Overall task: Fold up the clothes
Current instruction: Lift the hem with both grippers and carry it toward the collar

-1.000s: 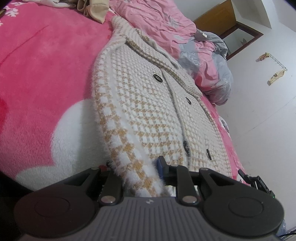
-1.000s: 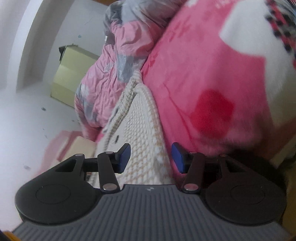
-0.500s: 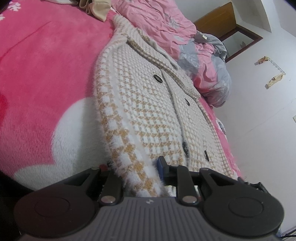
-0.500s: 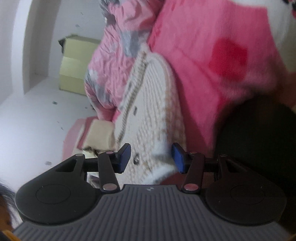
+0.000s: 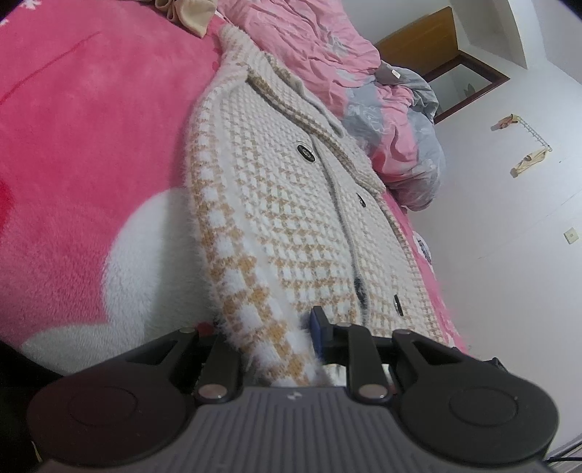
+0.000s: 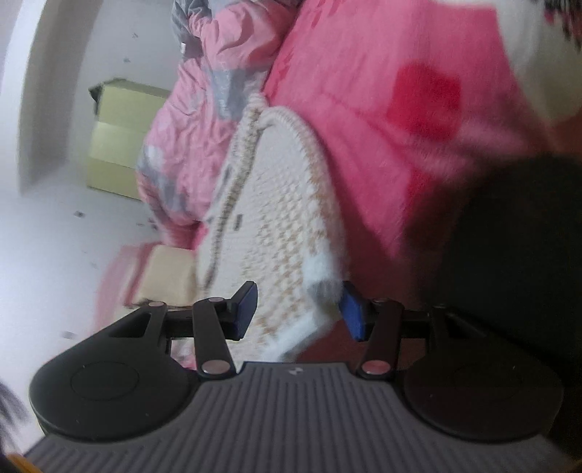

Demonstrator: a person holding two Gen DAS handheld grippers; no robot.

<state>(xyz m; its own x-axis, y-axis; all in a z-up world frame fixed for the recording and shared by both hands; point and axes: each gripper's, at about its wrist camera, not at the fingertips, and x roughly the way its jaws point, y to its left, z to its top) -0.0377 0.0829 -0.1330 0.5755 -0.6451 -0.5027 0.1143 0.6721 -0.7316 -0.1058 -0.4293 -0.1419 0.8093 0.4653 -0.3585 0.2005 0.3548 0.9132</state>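
A cream and tan houndstooth knit cardigan [image 5: 291, 203] with dark buttons lies spread flat on a pink fleece blanket [image 5: 91, 127]. My left gripper [image 5: 265, 334] is shut on its fluffy near hem; only the blue right pad shows, and the fabric hides the other. In the right wrist view the same cardigan [image 6: 276, 203] runs away from me along the blanket [image 6: 363, 91]. My right gripper [image 6: 298, 313] stands open over the cardigan's near corner. The fuzzy white corner brushes the right pad, while the left pad is clear of the fabric.
A crumpled pink and grey quilt [image 5: 382, 109] is heaped beyond the cardigan, also in the right view [image 6: 189, 120]. A beige garment [image 5: 189, 14] lies at the far end. Yellow-green boxes [image 6: 116, 138] stand on the floor. A dark shape [image 6: 509, 254] fills the right side.
The right gripper has slid sideways and rolled, so the cardigan's corner now sits by the right pad instead of filling the gap. The left gripper keeps its hold and has not moved.
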